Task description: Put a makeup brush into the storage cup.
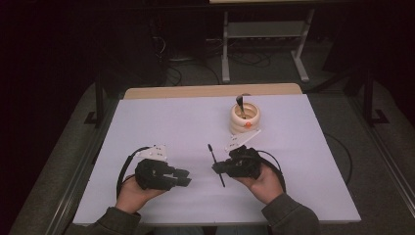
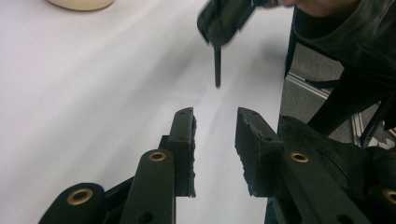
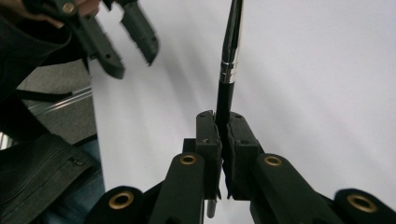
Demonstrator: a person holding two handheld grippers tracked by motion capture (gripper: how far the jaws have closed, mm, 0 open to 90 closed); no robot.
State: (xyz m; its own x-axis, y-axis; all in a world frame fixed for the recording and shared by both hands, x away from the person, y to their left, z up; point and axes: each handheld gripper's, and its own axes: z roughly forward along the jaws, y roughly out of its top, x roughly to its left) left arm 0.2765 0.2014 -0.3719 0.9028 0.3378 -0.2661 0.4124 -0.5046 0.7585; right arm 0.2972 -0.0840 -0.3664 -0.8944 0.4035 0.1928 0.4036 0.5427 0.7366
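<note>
A slim black pen (image 1: 212, 154) with a silver band (image 3: 229, 70) is clamped crosswise in my right gripper (image 1: 218, 168), whose jaws are shut on its lower barrel (image 3: 223, 127). The pen sticks out past the jaws on both sides, just over the white table (image 1: 171, 122). My left gripper (image 1: 186, 177) rests a short way to the left, pointing at the pen, its jaws apart with nothing between them (image 2: 215, 140). A cream ringed holder (image 1: 245, 120) stands behind the right gripper with a dark tool (image 1: 240, 102) upright in it.
A wooden strip (image 1: 210, 91) runs along the table's far edge. Beyond it on the dark floor stand grey metal desk legs (image 1: 225, 54) and cables. A person's dark sleeve (image 3: 42, 158) and the table's near edge show low in the right gripper view.
</note>
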